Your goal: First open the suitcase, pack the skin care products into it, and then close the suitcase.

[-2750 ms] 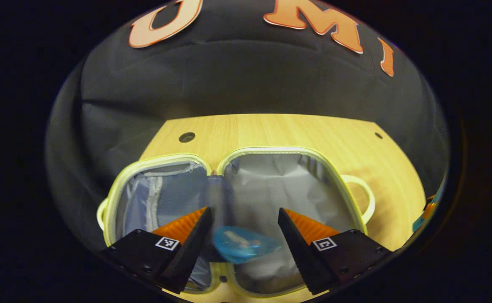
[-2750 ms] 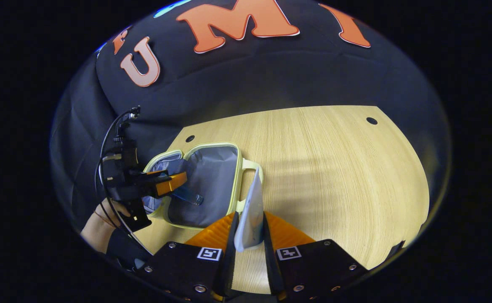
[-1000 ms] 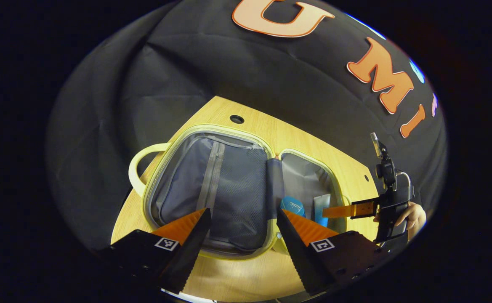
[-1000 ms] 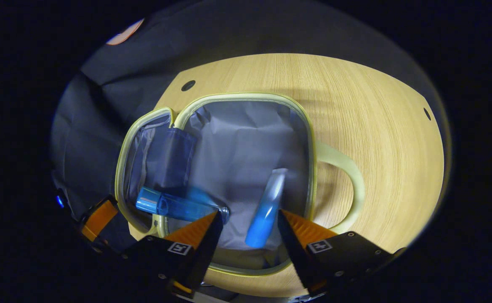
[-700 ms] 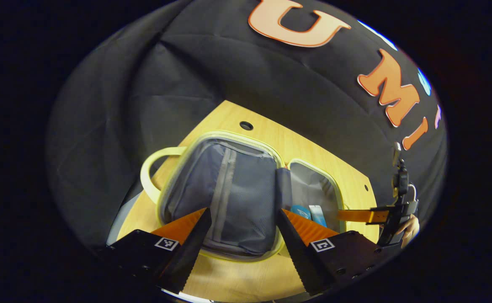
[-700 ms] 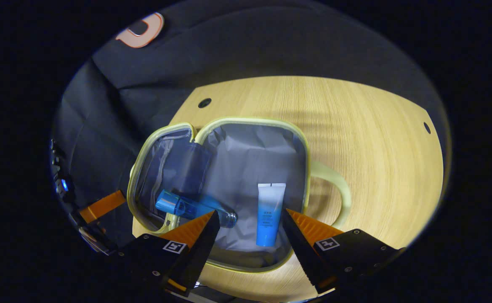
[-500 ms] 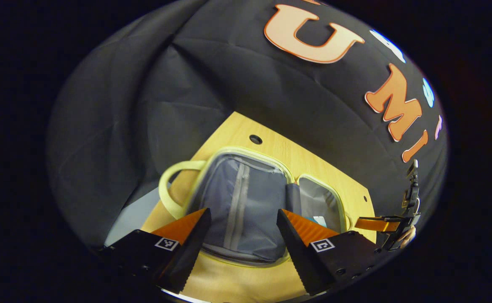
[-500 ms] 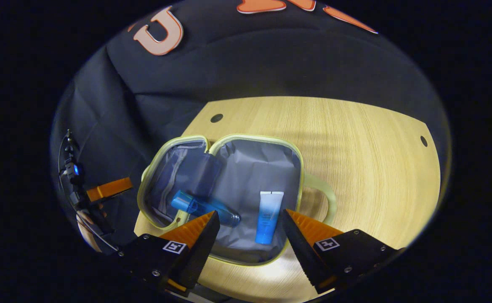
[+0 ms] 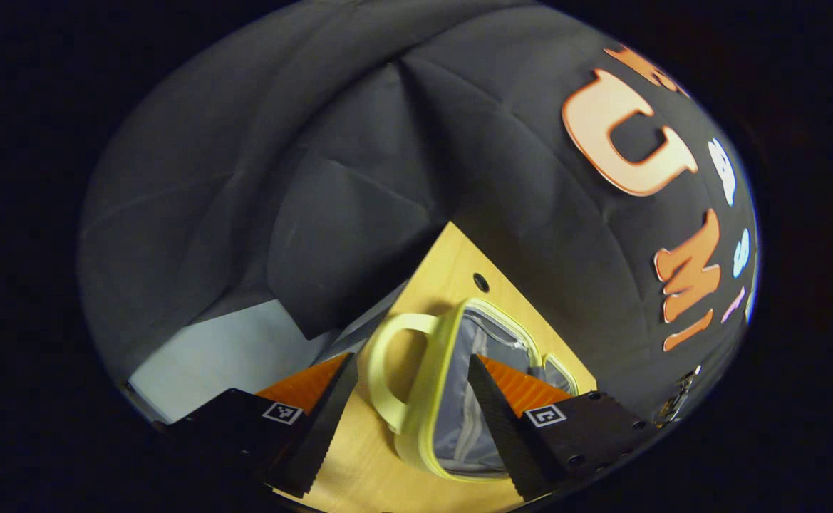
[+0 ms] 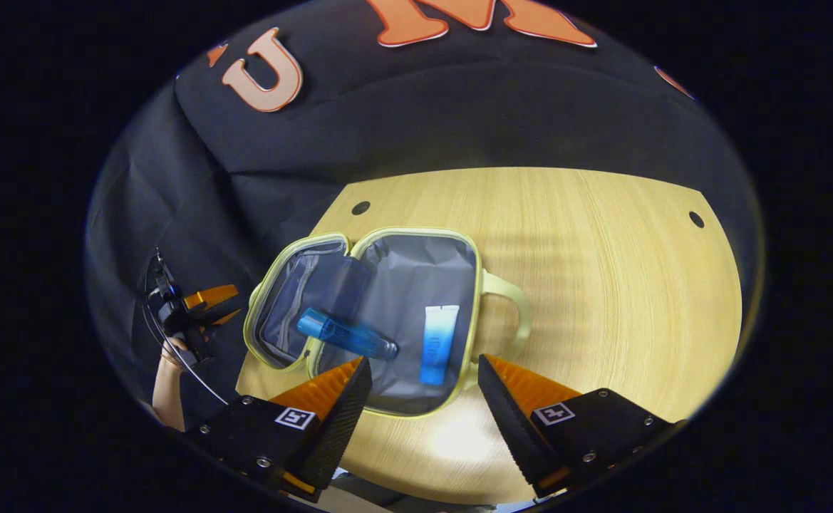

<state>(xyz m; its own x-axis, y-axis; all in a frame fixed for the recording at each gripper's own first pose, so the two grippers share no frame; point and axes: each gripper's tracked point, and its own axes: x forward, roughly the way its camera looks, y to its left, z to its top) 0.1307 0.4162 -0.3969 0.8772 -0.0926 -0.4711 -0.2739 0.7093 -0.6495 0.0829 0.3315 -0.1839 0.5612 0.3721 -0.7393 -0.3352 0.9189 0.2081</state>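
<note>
The yellow-rimmed suitcase (image 10: pixel 416 274) lies open flat on the wooden table (image 10: pixel 601 285). A blue bottle (image 10: pixel 347 335) lies across its hinge, and a blue-and-white tube (image 10: pixel 436 344) rests in the right half. My right gripper (image 10: pixel 424 360) hovers open above the case's near edge, holding nothing. My left gripper (image 10: pixel 216 305) is off the case's left side, held by a hand (image 10: pixel 167 377). In the left gripper view, the left gripper (image 9: pixel 410 358) stands open, with the suitcase's left half (image 9: pixel 423 413) and its yellow handle (image 9: pixel 387 370) seen between the fingers, apart from them.
Bare tabletop stretches to the right of the case, with small round holes (image 10: pixel 696 219) near the far corners. The black booth cloth hangs close behind the table. A pale floor patch (image 9: pixel 224 356) shows beyond the table's left edge.
The right gripper let go of the tube into the right half and drew back. The left gripper swung out to the case's left side, facing the handle.
</note>
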